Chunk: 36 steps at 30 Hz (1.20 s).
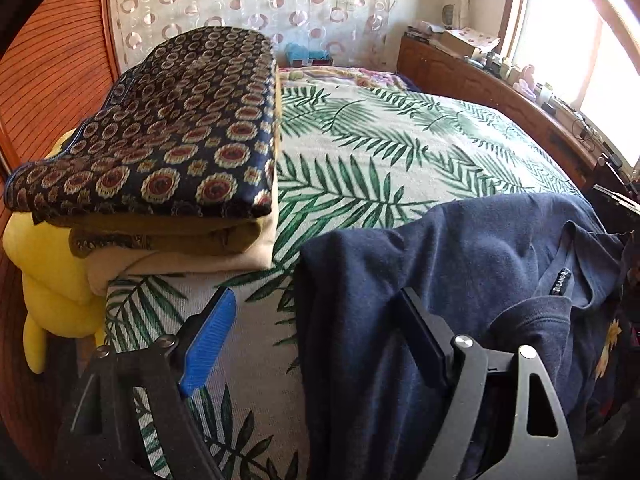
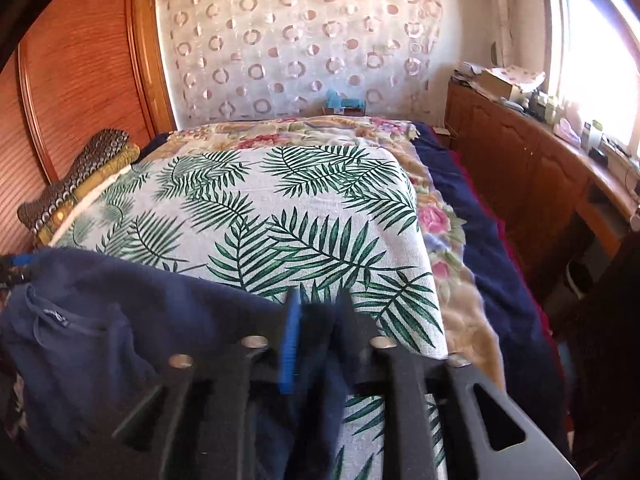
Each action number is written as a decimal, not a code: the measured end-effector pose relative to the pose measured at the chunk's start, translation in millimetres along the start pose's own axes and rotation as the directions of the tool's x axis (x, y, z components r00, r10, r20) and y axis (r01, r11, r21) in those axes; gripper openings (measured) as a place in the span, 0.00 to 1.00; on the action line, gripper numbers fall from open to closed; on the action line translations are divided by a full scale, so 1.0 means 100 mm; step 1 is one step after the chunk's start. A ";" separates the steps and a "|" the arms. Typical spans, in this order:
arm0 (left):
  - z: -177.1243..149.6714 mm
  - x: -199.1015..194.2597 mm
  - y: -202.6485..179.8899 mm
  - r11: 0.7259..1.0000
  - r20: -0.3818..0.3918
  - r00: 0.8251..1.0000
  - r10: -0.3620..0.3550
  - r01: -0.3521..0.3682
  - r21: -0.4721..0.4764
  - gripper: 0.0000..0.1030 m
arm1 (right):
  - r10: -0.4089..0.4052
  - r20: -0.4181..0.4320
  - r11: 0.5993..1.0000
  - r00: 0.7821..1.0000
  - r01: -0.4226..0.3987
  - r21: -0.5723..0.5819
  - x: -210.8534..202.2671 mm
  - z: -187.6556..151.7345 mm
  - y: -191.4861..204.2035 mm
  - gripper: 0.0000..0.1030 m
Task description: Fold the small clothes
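Navy shirt (image 1: 460,248) spread at near edge of bed (image 1: 400,140), on leaf-print cover. Left tool (image 1: 316,332) apart, one finger over shirt's edge, gripping nothing. Right tool (image 2: 320,320) clamped on fold of shirt. Folded stack (image 1: 160,152) at bed's left edge.

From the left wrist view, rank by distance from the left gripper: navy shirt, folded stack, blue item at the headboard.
From the left gripper:
1. Navy shirt, at its right finger.
2. Folded stack, ahead left.
3. Blue item, far end of bed.
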<state>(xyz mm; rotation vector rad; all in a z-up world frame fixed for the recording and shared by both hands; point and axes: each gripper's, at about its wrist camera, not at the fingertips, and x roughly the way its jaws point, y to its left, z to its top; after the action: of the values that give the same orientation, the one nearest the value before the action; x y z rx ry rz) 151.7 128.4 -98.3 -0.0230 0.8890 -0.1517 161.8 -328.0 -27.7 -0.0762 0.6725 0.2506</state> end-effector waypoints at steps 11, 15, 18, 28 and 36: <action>0.14 0.15 -0.03 0.998 -0.066 0.996 -0.056 0.058 0.021 0.55 | 0.064 -0.074 0.998 0.995 -0.063 0.012 0.20 0.03 -0.12 0.53; 0.18 0.17 -0.05 0.997 -0.086 0.995 -0.059 0.063 0.038 0.55 | 0.081 -0.095 0.997 0.992 -0.080 0.013 0.22 0.00 -0.12 0.53; 0.17 0.16 -0.06 0.997 -0.081 0.995 -0.060 0.064 0.048 0.48 | 0.097 -0.103 0.995 0.990 -0.095 0.018 0.22 -0.02 -0.15 0.53; 0.15 -0.08 -0.23 0.990 -0.028 0.993 -0.111 0.113 0.087 0.11 | 0.149 -0.107 0.989 0.983 -0.148 0.009 0.02 -0.06 -0.09 0.06; 0.11 -1.19 -0.41 0.984 0.213 0.964 -0.158 0.137 0.110 0.11 | 0.129 0.086 0.991 0.988 -0.127 -0.031 -0.96 0.05 -0.03 0.05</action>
<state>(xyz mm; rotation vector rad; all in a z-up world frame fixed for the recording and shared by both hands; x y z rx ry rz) 82.0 104.6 4.0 -0.0173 0.6563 -0.3243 93.6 -349.6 36.4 -0.0461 0.5870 0.3839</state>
